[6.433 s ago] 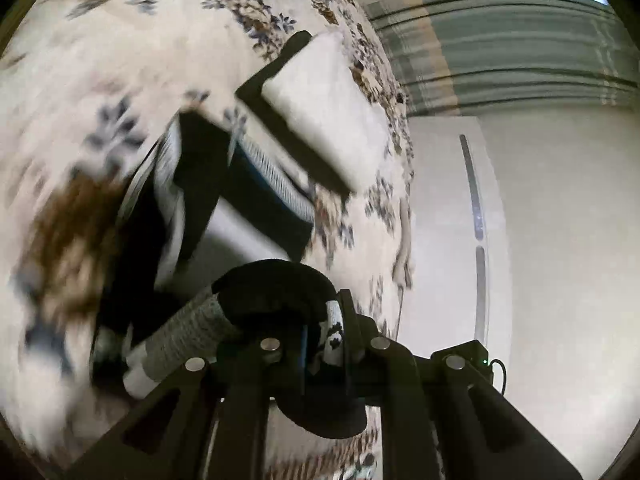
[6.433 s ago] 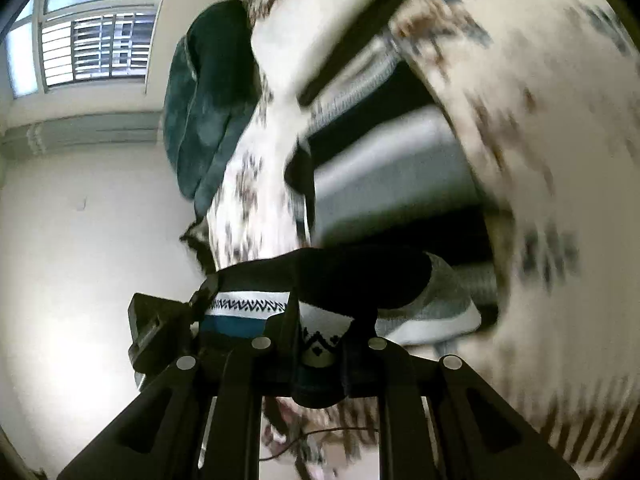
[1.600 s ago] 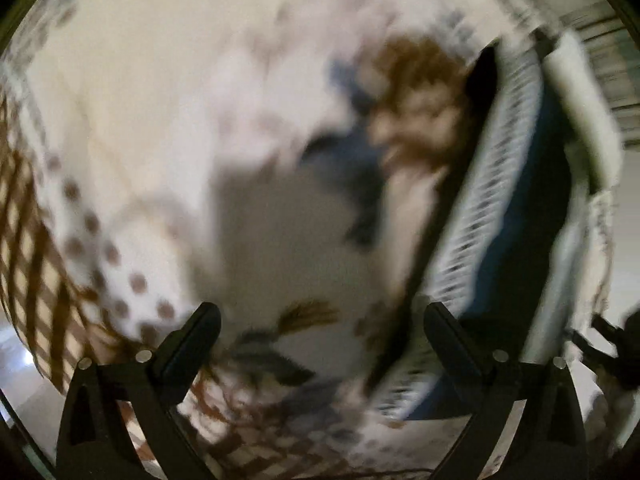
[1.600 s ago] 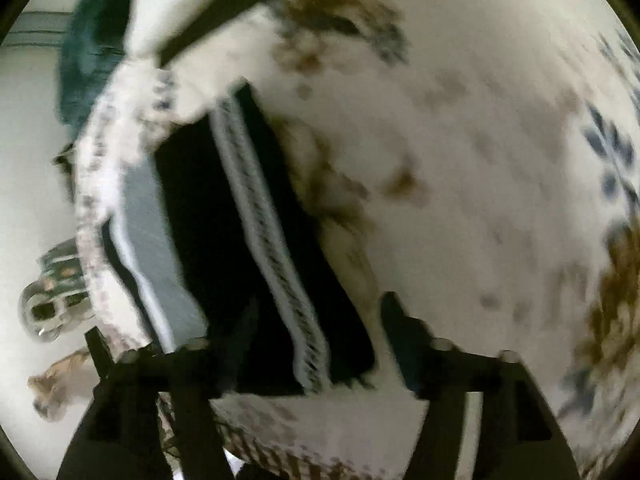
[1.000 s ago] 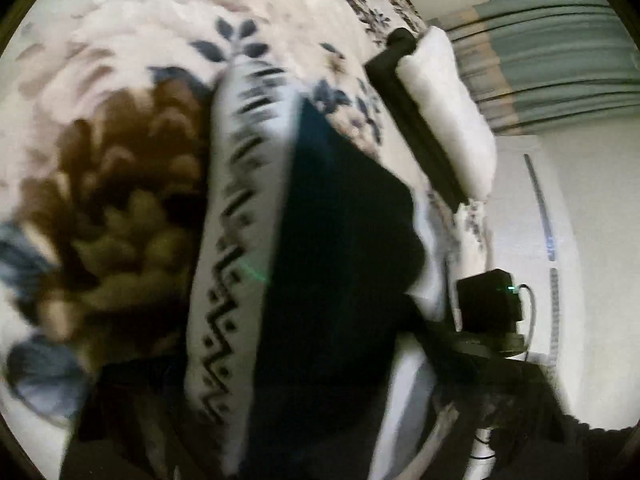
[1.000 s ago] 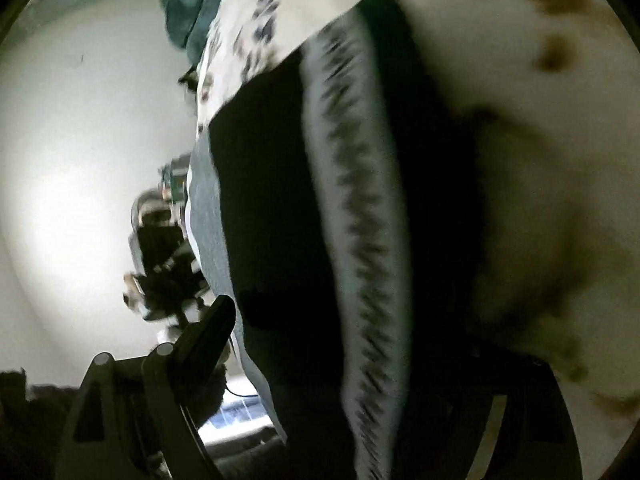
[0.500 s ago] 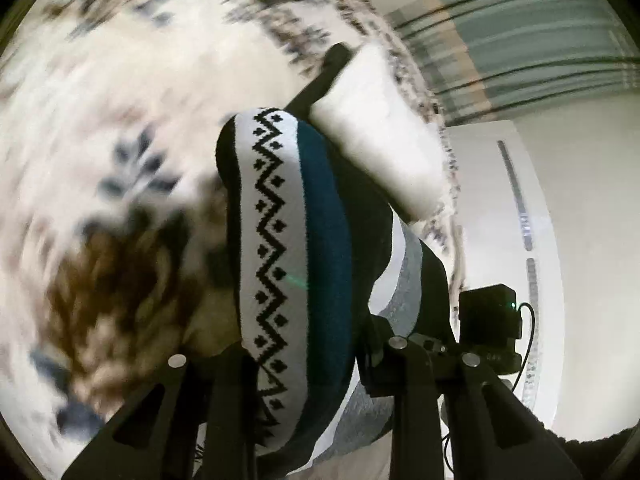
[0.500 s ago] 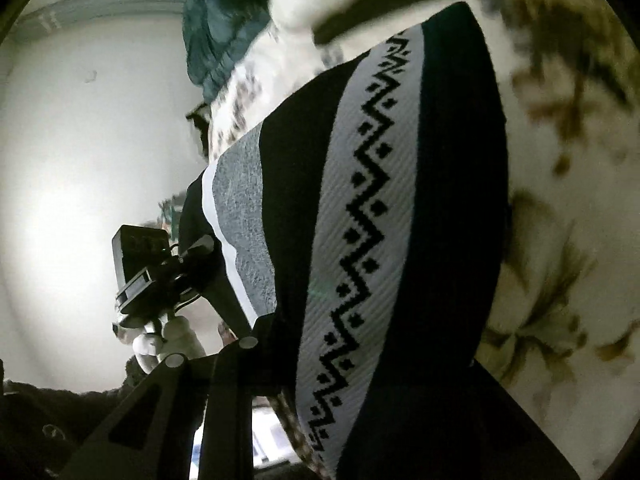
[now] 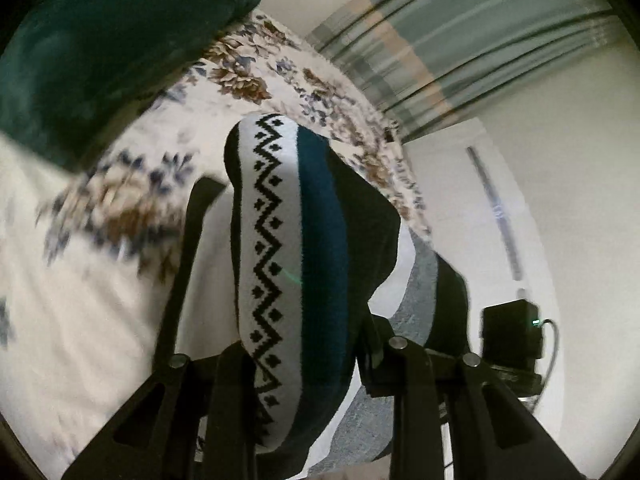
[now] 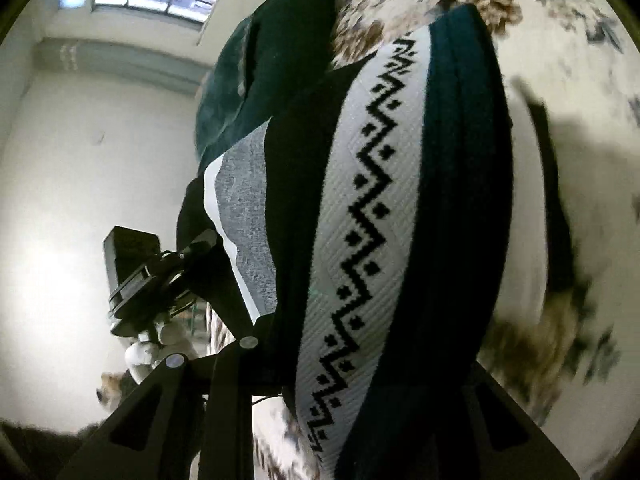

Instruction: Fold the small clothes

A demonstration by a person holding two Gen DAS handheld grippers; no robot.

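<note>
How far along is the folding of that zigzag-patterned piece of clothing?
Midway, it seems. Done: the knitted garment is picked up off the floral bedspread. In hand: the left gripper and right gripper each pinch it, so it hangs doubled over between them. Left: laying it down flat and finishing the fold; no finished stack shows here.

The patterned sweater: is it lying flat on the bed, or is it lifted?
Lifted. The sweater is held up by the left gripper and the right gripper, draping over their fingers above the floral bedspread.
</note>
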